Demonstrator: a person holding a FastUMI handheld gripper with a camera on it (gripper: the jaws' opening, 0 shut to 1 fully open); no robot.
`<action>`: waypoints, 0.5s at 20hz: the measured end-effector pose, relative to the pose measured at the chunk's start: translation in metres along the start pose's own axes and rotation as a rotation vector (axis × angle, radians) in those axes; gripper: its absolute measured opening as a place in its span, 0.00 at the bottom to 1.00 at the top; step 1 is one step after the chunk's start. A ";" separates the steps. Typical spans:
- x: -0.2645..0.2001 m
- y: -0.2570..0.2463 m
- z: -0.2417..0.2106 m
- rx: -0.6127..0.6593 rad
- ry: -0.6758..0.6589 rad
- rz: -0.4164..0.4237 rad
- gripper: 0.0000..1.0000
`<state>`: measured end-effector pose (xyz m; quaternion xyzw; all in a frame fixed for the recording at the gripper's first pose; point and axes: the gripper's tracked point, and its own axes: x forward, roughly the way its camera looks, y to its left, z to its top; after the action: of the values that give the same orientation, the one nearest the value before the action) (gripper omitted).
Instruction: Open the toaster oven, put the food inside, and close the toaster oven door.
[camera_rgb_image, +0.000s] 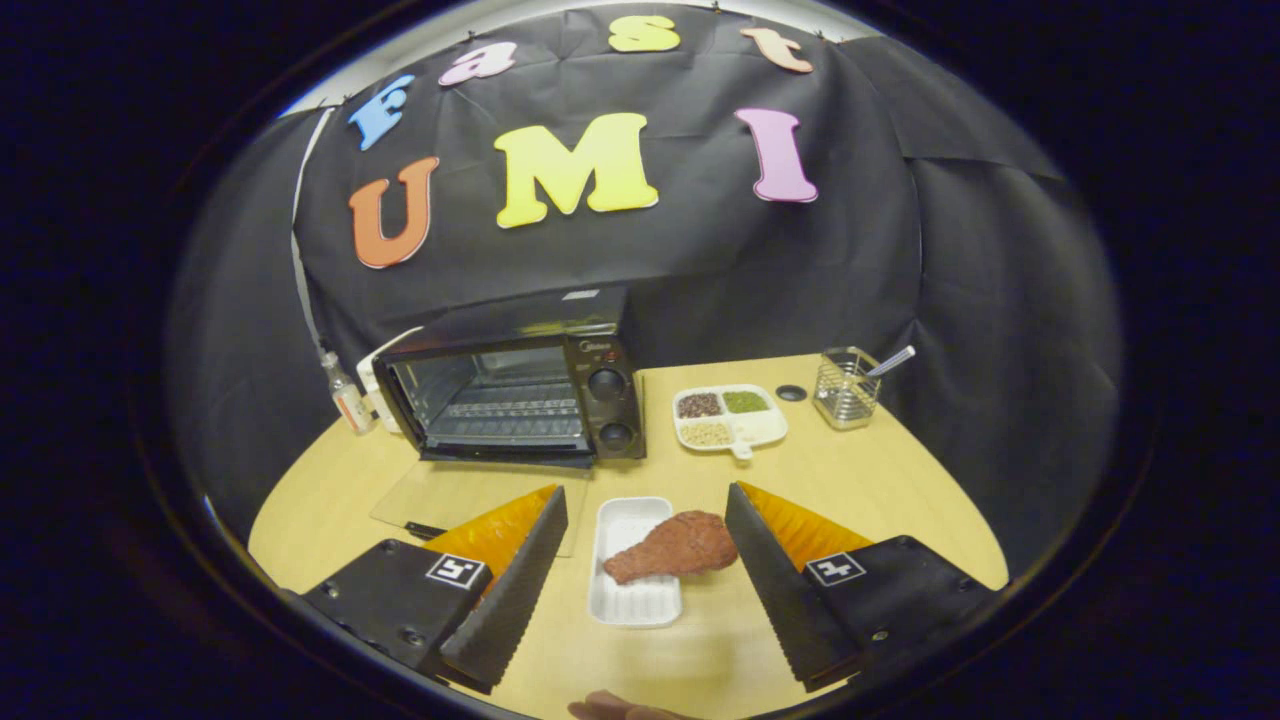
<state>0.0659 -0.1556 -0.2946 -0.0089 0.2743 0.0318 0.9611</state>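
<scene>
On the wooden table (850, 480), spread fingers (520, 570) flank the drumstick (672, 546).

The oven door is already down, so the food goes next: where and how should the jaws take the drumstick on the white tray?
Grip the drumstick across its thick rounded end, which overhangs the white tray. Come from above, since it lies flat. The gripper is open, one finger on either side of it.

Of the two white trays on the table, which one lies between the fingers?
The plain white tray holding the brown food; the open gripper straddles it. The divided tray sits beyond, beside the toaster oven.
</scene>
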 end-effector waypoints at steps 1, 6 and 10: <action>0.002 -0.010 -0.001 -0.019 0.001 -0.005 1.00; 0.023 -0.021 -0.027 -0.021 0.135 0.138 1.00; 0.038 -0.030 -0.027 0.081 0.138 0.208 0.98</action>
<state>0.0861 -0.1841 -0.3376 0.0566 0.3404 0.1196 0.9309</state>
